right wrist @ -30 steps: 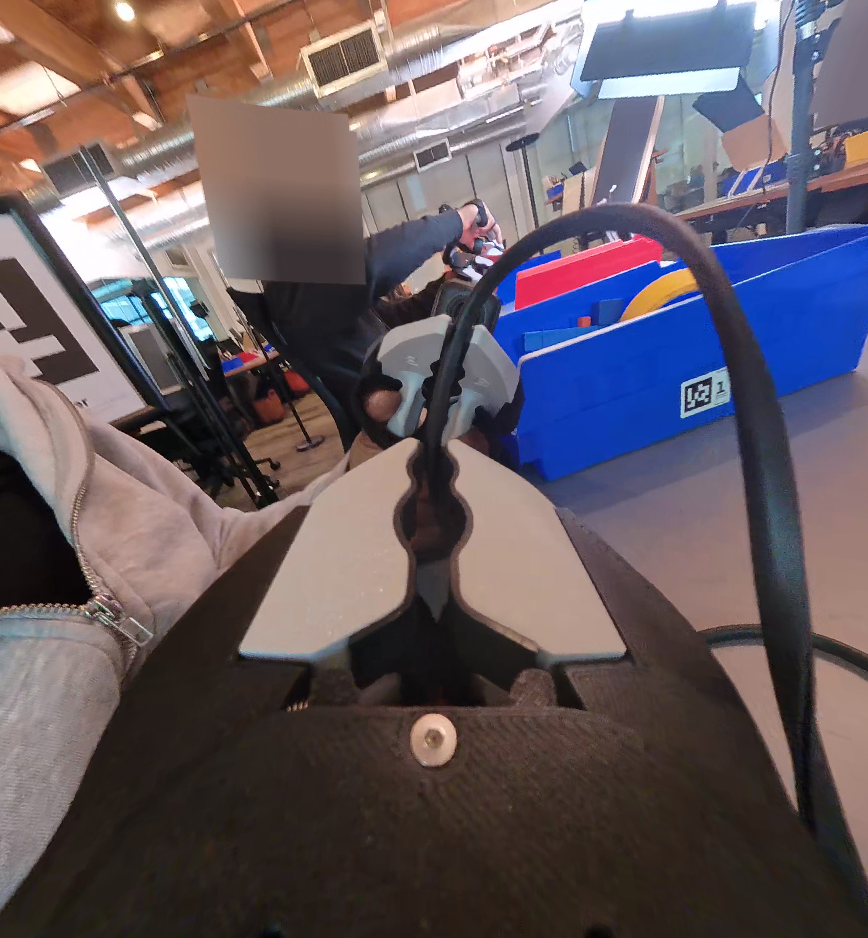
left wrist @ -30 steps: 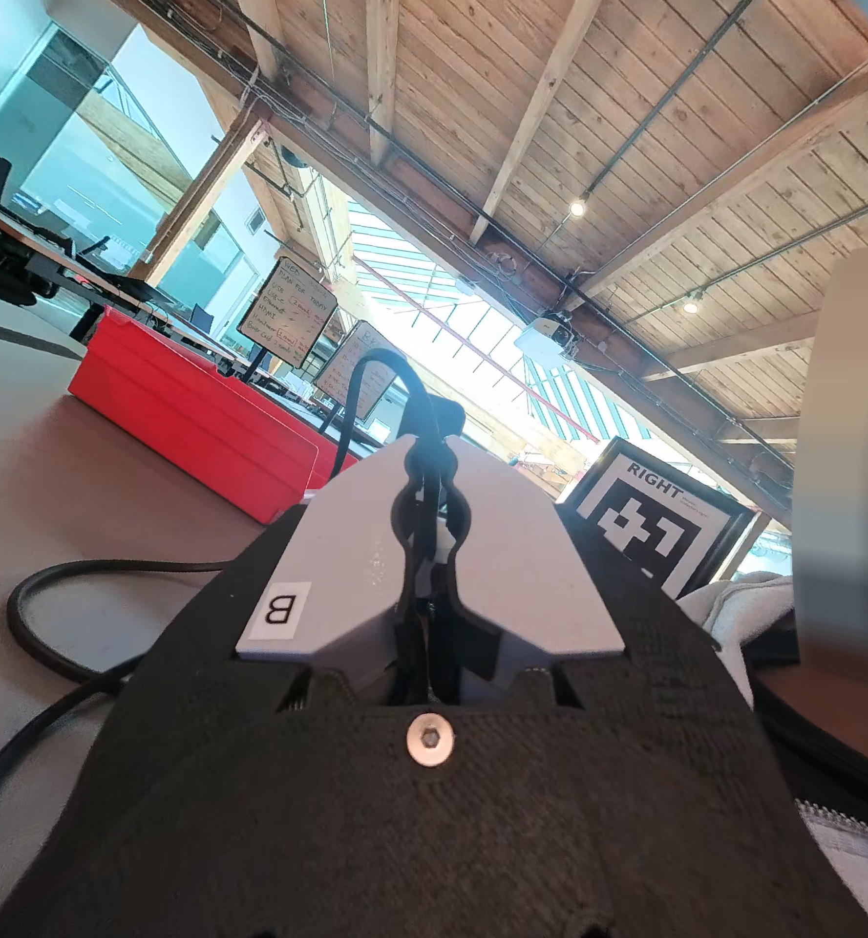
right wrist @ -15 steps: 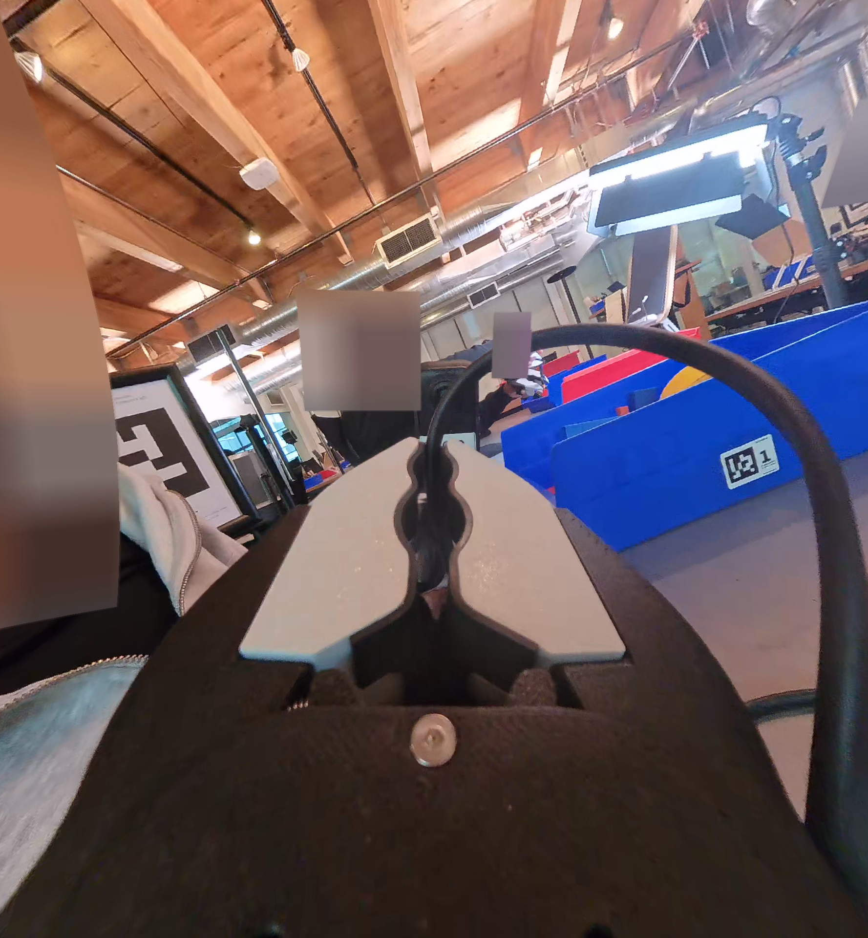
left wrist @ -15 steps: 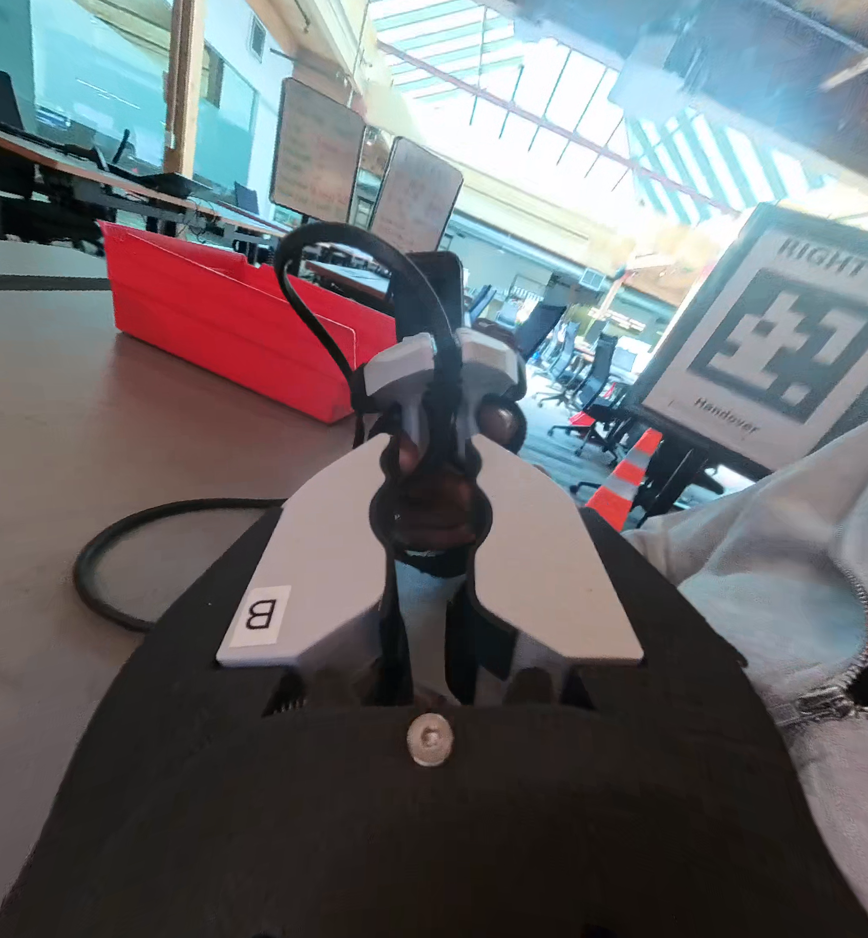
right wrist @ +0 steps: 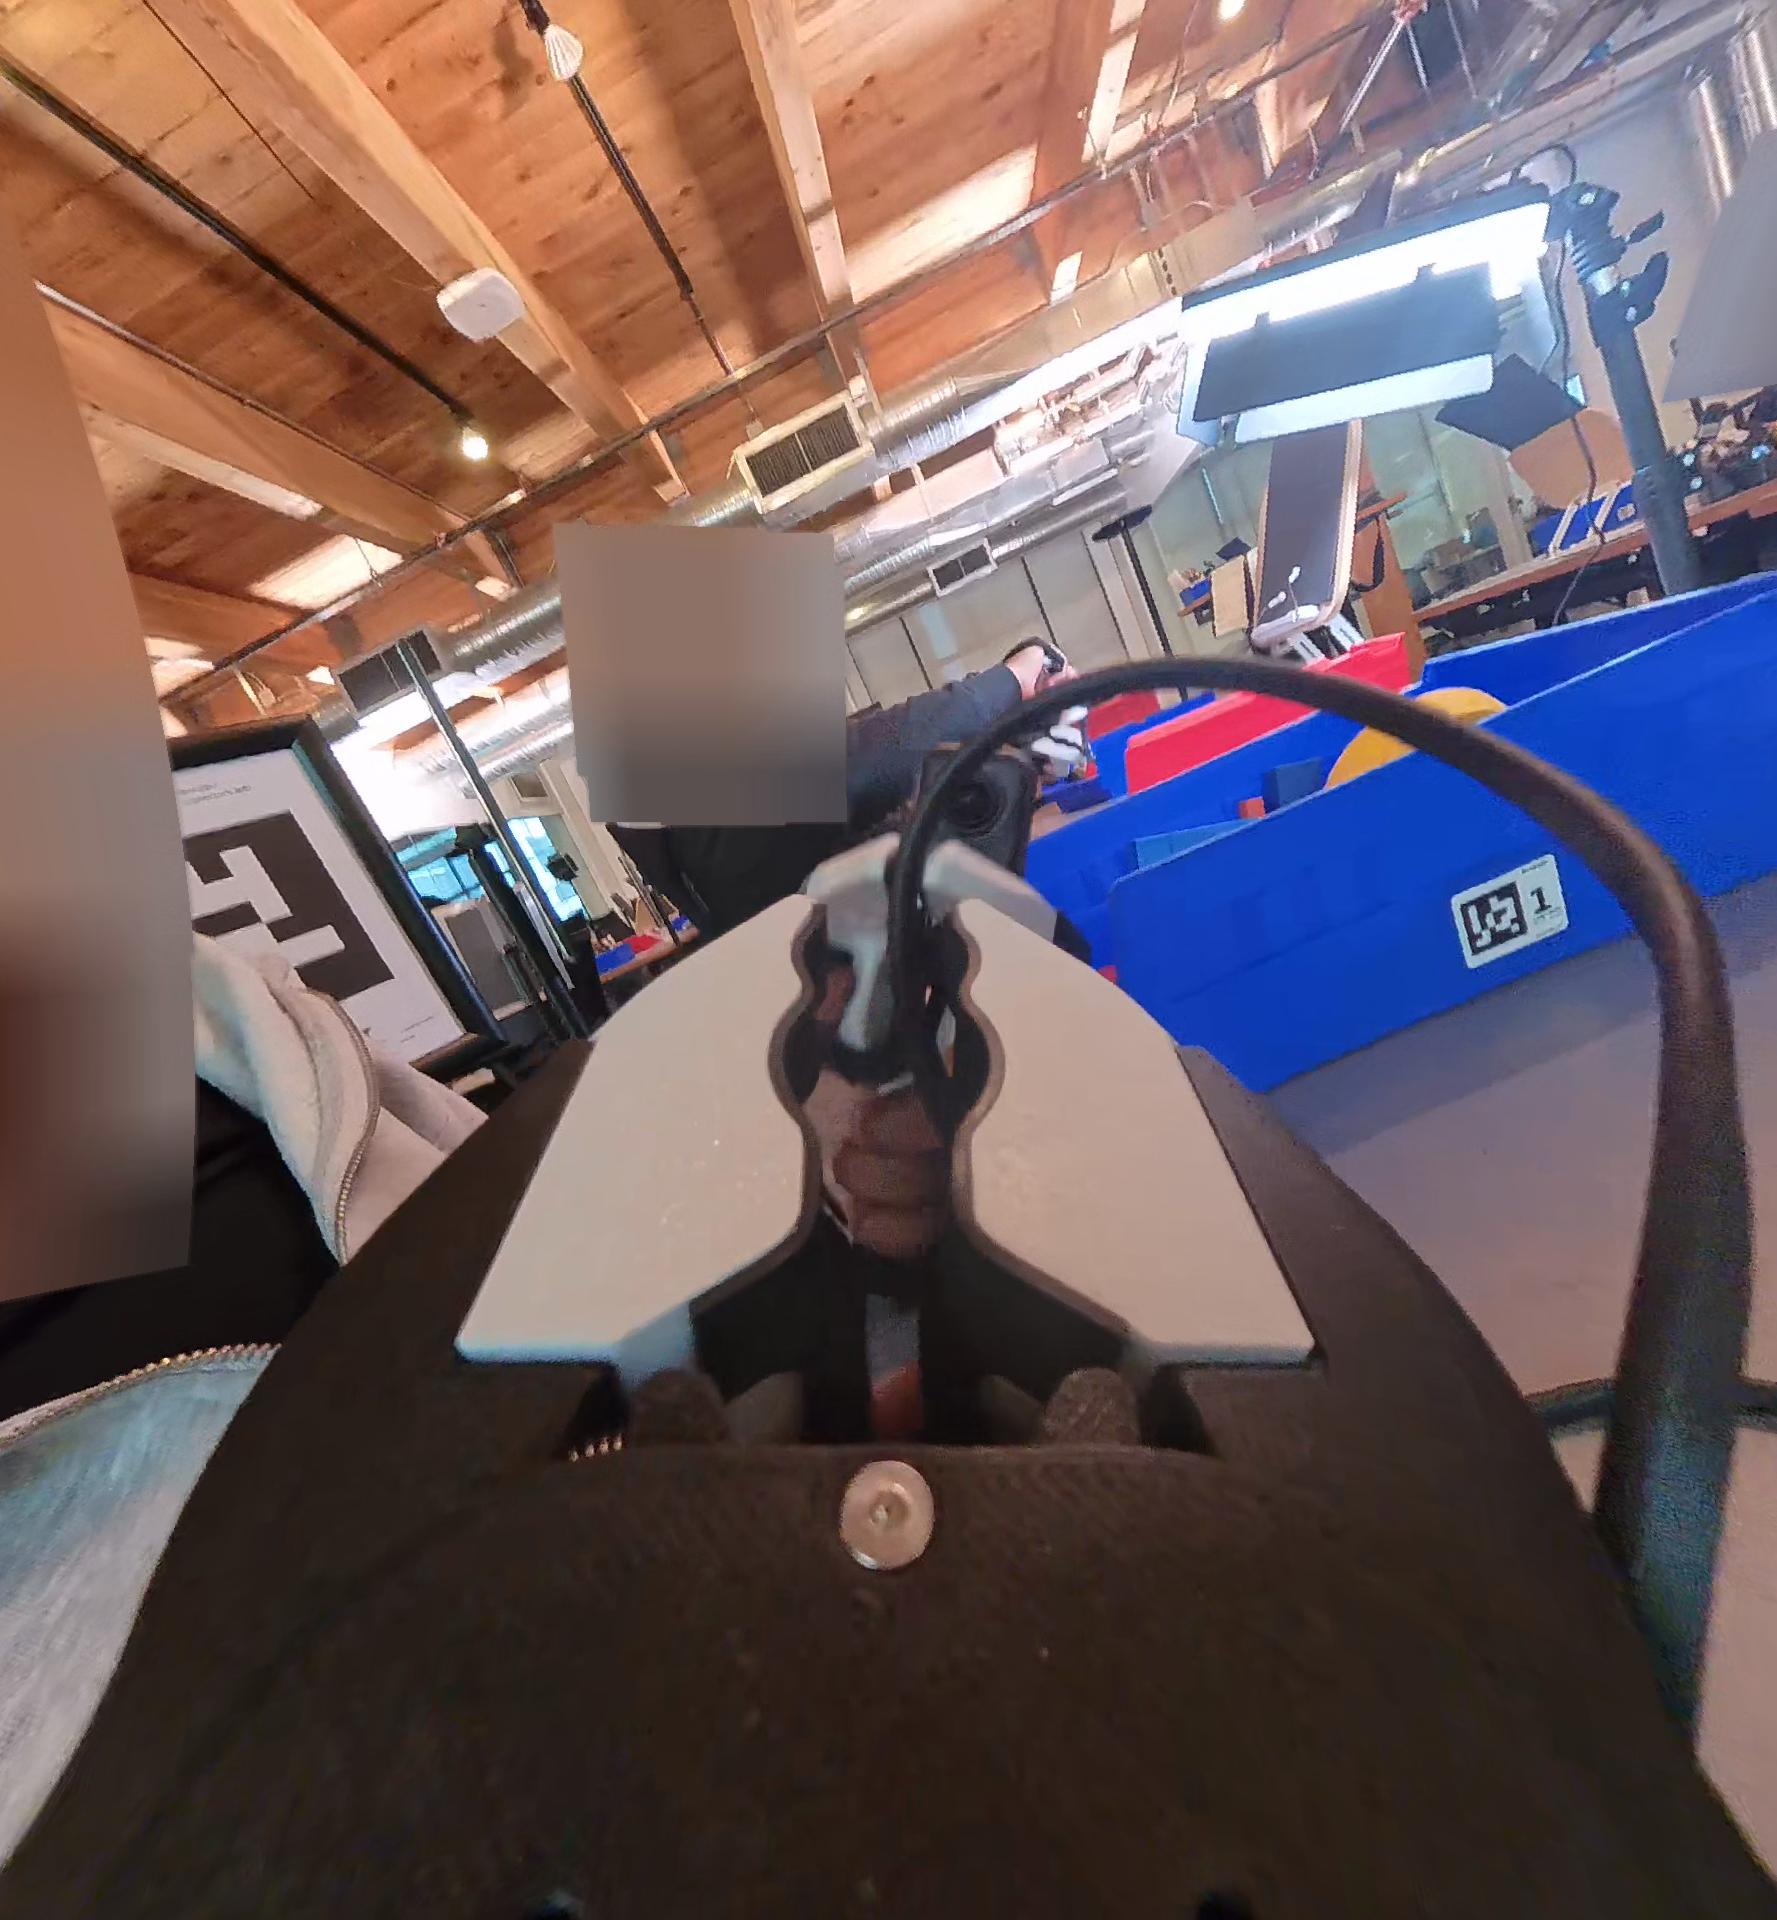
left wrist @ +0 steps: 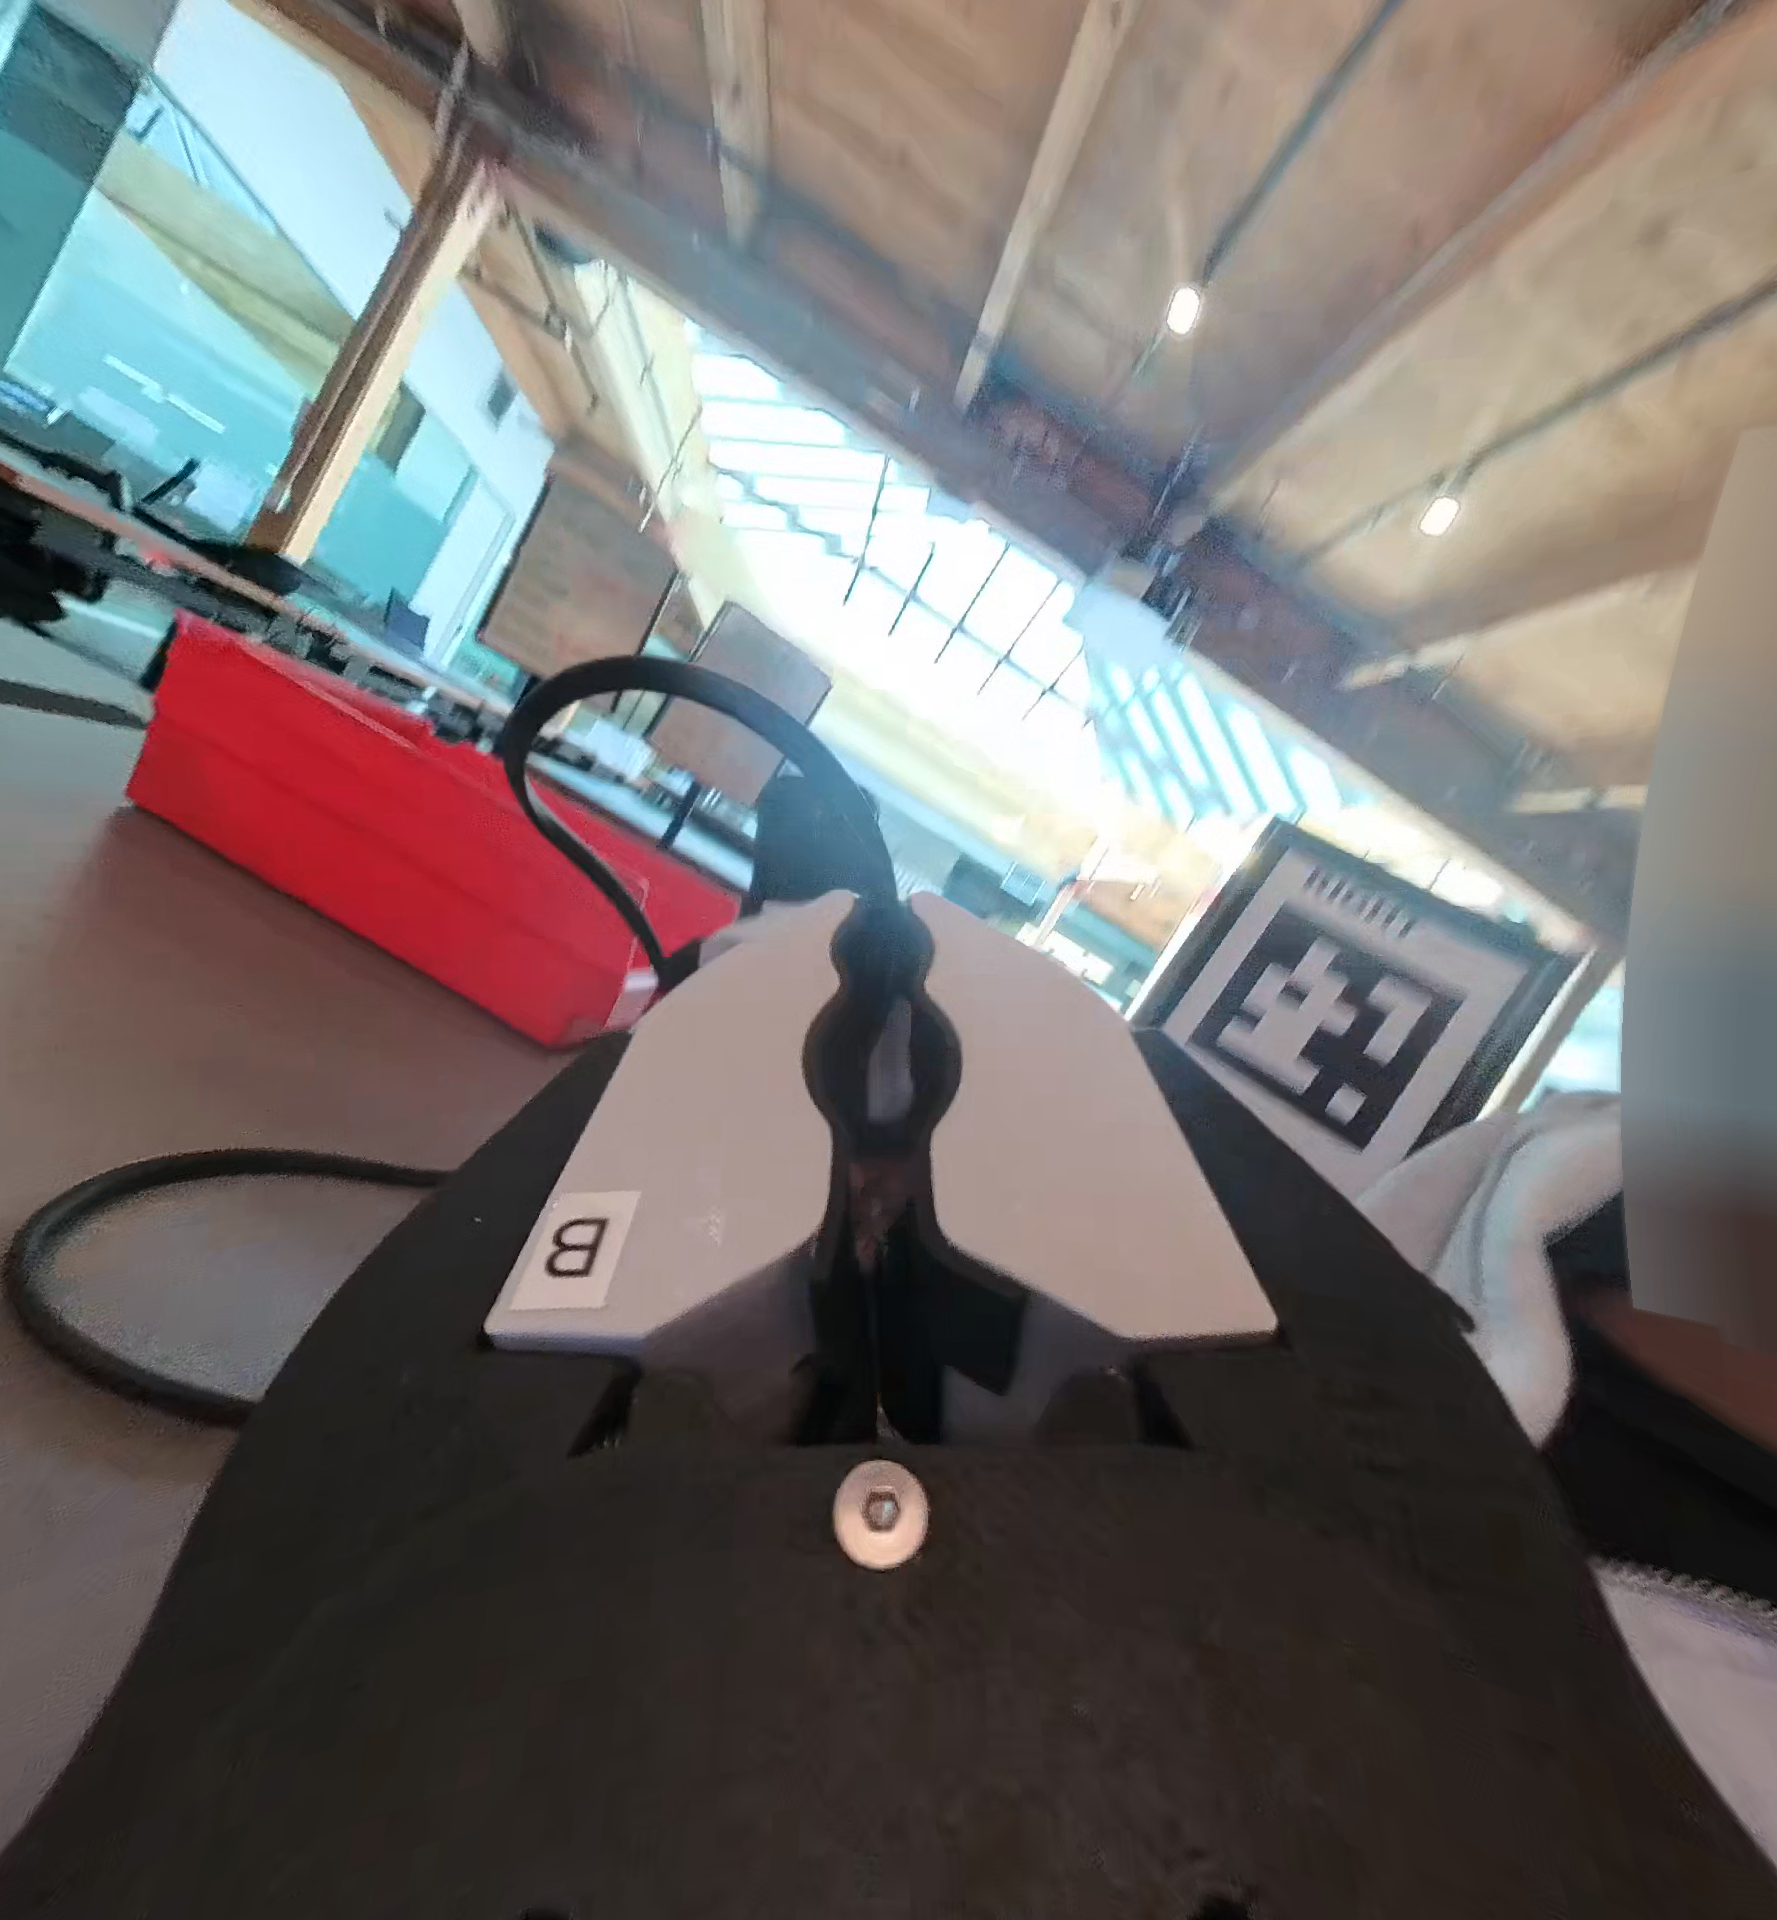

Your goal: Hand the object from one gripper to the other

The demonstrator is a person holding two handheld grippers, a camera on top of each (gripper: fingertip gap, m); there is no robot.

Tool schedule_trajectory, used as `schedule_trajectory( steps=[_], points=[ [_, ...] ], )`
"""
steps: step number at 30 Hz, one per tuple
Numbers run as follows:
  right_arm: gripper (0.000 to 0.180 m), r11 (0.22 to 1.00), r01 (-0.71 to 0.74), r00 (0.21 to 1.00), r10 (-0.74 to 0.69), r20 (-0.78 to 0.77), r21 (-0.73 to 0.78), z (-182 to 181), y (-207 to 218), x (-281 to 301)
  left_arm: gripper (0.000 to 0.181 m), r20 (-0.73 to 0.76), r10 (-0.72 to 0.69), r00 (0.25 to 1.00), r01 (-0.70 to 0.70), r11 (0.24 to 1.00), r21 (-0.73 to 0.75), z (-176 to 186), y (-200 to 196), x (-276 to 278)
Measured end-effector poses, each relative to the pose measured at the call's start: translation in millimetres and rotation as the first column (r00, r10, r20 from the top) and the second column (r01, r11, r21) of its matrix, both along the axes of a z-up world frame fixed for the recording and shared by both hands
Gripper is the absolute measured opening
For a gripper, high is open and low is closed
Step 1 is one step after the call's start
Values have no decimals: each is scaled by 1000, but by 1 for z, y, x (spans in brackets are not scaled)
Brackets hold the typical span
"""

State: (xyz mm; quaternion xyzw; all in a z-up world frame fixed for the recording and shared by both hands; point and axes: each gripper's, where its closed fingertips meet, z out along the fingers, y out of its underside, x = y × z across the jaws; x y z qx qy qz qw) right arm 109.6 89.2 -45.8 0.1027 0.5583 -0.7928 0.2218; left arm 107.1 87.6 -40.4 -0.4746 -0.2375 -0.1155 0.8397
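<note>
The left gripper (left wrist: 879, 914) is clenched on the black cable (left wrist: 655, 727), which arches up from its tips. The right gripper (right wrist: 889, 914) meets it tip to tip with a small gap; whether it grips the cable I cannot tell. Red bin (left wrist: 375, 821) and blue bin (right wrist: 1383, 914) sit on the bench (left wrist: 84, 1039).

A white sticker (left wrist: 574, 1249) bearing one printed character is sitting on the outer finger of the left gripper (left wrist: 882, 914). A framed black-and-white marker sign (left wrist: 1325, 1029) is standing behind it, its caption blurred. The same kind of sign (right wrist: 276, 894) is showing small print. A white marker label (right wrist: 1509, 912) with one digit is sitting on the blue bin (right wrist: 1383, 914).
</note>
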Motion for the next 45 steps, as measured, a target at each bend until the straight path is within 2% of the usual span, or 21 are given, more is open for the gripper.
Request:
schedule_trajectory(
  steps=[3,5,7,11,14,17,21,24,25,30,34,37,41,43,45],
  points=[
    [25,996,-12,999,16,-41,92,-11,-7,5,4,47,-16,999,12,995,98,6,-11,-4],
    [21,989,6,995,8,-95,148,-17,-10,7,5,47,-14,999,9,996,91,5,-10,-4],
    [7,984,32,988,-5,-156,174,-21,-12,9,5,43,-10,999,7,997,80,4,-9,-4],
    [7,978,50,982,-12,-188,200,-24,-12,9,7,37,10,999,-11,999,41,2,-6,-4],
    [6,990,32,991,-13,-130,141,-16,-7,6,23,27,7,1000,-6,1000,-18,-3,1,-3],
    [6,998,27,998,-23,-64,53,-5,1,0,26,-1,-20,1000,20,992,-123,-12,15,3],
    [7,1000,5,1000,-5,-31,0,1,5,0,24,-78,-25,997,-2,944,-331,-34,34,10],
    [6,1000,-3,999,3,-39,2,1,4,2,12,-113,-16,993,-28,927,-373,-38,37,10],
    [6,1000,-4,999,4,-42,3,1,4,2,8,-112,-13,994,-30,930,-367,-38,36,10],
    [7,1000,9,1000,-9,-15,-19,3,6,-1,6,-110,-15,994,-21,947,-320,-31,32,10],
    [20,1000,-9,1000,9,22,2,-1,3,-2,5,-17,24,1000,-24,999,-44,-3,2,-1],
    [25,992,-63,998,61,18,107,-16,-9,7,5,46,-5,999,0,993,116,8,-15,-5],
    [24,969,-48,995,69,-78,243,-33,-21,16,5,45,-15,999,11,995,95,6,-11,-4],
    [12,966,-18,991,51,-121,258,-35,-21,15,5,42,-18,999,14,996,94,6,-11,-3],
    [13,969,-1,992,33,-124,247,-34,-19,13,5,49,-27,998,22,995,102,6,-11,-3]
  ],
)
